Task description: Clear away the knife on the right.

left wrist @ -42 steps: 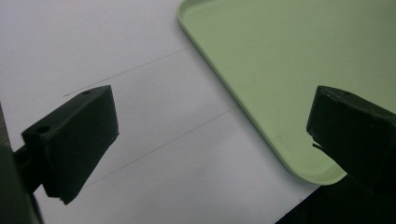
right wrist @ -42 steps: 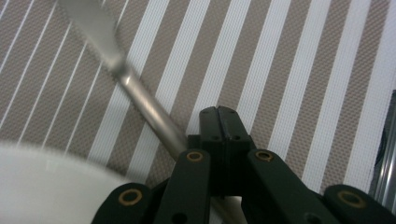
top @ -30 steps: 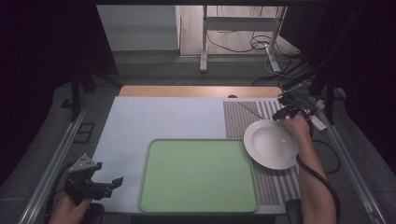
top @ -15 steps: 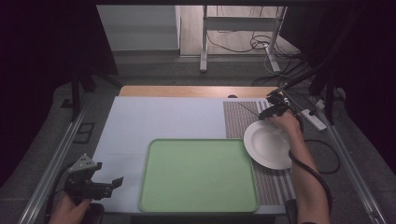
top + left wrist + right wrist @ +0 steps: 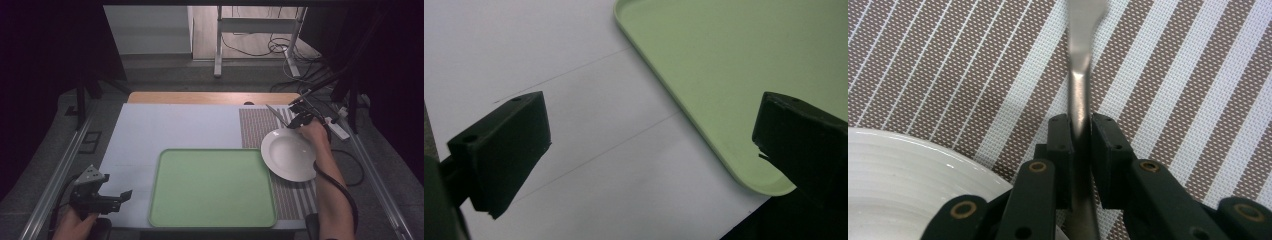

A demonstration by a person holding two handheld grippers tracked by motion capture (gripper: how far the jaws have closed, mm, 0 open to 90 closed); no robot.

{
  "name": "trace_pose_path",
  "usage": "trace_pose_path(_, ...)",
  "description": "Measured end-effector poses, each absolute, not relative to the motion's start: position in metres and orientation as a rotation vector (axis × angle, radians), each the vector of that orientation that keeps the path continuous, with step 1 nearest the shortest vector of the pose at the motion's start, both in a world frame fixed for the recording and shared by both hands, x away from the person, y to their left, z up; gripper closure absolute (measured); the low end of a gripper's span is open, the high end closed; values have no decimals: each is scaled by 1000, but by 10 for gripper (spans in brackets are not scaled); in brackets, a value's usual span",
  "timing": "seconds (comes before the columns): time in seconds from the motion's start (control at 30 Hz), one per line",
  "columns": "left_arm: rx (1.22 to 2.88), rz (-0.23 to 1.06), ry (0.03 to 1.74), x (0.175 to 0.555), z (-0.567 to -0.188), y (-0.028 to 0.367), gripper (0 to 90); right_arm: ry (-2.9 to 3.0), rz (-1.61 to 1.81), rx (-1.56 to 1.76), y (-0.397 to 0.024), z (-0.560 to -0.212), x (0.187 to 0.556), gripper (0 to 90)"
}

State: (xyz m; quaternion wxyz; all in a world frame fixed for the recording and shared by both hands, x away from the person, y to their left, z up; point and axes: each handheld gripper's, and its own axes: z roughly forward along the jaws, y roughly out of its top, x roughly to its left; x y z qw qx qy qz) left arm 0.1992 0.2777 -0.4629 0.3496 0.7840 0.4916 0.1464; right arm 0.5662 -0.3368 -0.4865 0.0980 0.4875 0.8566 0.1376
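From above I saw my right gripper [image 5: 299, 119] at the far rim of the round white ceramic plate [image 5: 290, 155] on the brown striped woven placemat [image 5: 260, 127], a thin metal utensil [image 5: 274, 113] angled from it. My left gripper [image 5: 102, 198] hung off the desk's [image 5: 175, 125] near left corner, beside the flat green plastic tray [image 5: 212, 187].

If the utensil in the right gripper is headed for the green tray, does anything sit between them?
Only the white plate. It lies on the striped mat between the right gripper, shut on the metal utensil, and the green tray, whose surface is bare.

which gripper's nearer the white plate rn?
Right. The right gripper sits at the white plate's far rim, clamping a metal utensil; the left gripper hangs beyond the green tray.
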Motion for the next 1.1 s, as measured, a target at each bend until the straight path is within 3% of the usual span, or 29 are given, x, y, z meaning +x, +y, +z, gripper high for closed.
trace_pose_path(0.63, 2025, 377, 1275, 199, -463, 278, 24, 2487, 453, 1384, -360, -471, 563, 804)
trace_pose_path(1.1, 2023, 377, 1275, 199, -463, 278, 23, 2432, 680, 1414, -368, -444, 550, 804)
